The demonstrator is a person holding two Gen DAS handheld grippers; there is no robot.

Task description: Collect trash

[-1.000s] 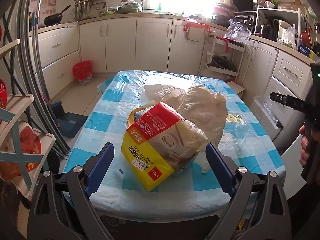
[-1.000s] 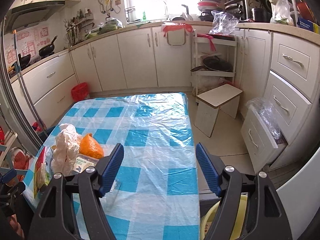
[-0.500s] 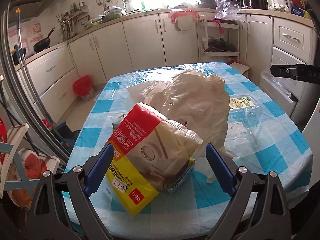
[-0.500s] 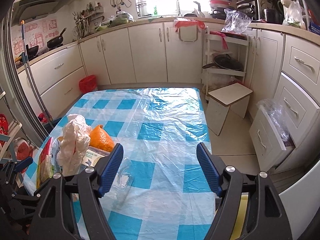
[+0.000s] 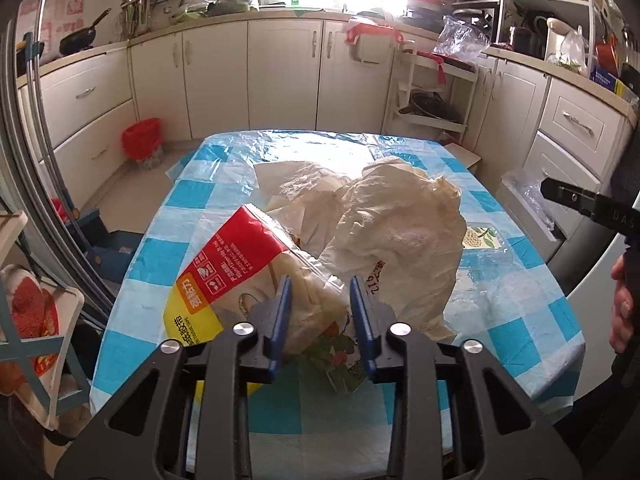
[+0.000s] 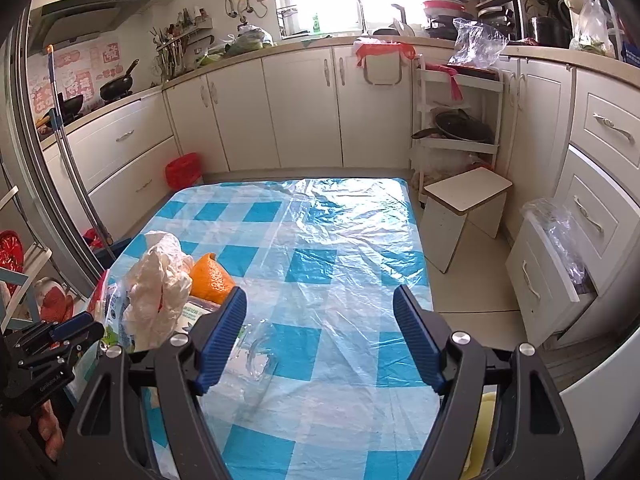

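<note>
Kitchen table [image 6: 344, 240], checked plastic cover. Left gripper [image 5: 320, 300] clenched on red-yellow bag [image 5: 236, 256] (to lift trash, probably); right gripper [image 6: 320, 332] released, idle.

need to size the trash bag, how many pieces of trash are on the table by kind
Crumpled plastic bags: 1, the cream bag
Printed wrappers: 2, the red and yellow wrapper and the green printed packet
Orange peels: 1, the orange peel
Clear plastic pieces: 1, the clear plastic
Total: 5 visible; more may lie hidden under the bag.
</note>
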